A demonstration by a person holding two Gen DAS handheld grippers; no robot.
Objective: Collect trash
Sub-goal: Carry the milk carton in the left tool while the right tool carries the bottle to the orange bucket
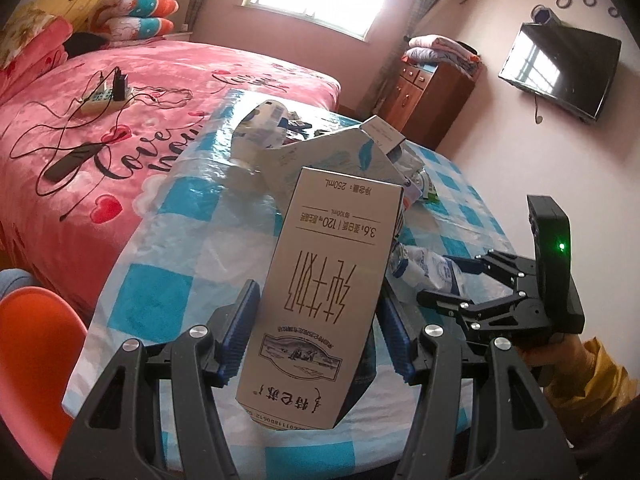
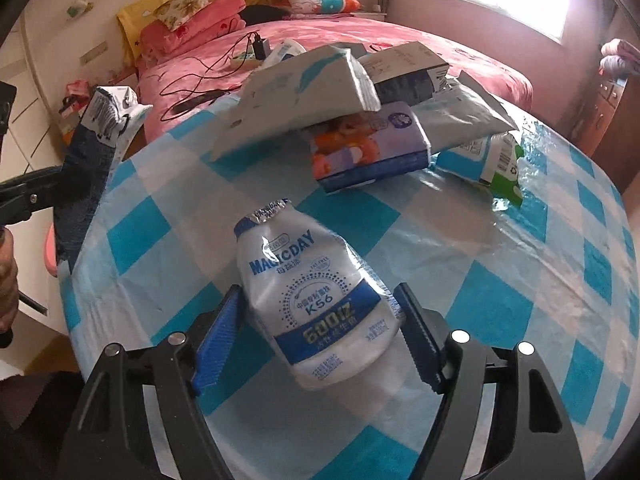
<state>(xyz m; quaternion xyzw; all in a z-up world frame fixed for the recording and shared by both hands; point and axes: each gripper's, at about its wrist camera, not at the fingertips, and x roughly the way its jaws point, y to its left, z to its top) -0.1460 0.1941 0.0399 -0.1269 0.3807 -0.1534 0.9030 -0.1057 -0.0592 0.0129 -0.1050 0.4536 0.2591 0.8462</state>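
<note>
Two claws, one in each hand. On the left claw [image 1: 318, 300]: clamps half-open on one milk carton [image 1: 320, 280], blue pads pressed to both sides, carton tilted and lifted clear above the table [image 2: 540, 280], print upside down in the left wrist view. On the right claw [image 2: 320, 292]: stands wider, straddling one crumpled white-and-blue bottle [image 2: 316, 304] that lies on the checked cloth near the table's front edge; pads right at the bottle's two sides, touching or just short of it, cannot tell which, so cannot tell whether gripped.

Farther back on the table, heaped together:
- one flattened white carton [image 2: 304, 92] with a blue feather mark, propped on top
- one dark box [image 2: 404, 68] behind it
- one purple-and-orange pack [image 2: 368, 148] underneath
- one grey bag [image 2: 464, 116] to the right
- one green-and-white carton [image 2: 496, 160] at the right end
- one more small white bottle [image 2: 286, 50] at the back, mostly hidden

Beyond the table, one pink bed [image 2: 400, 36].
</note>
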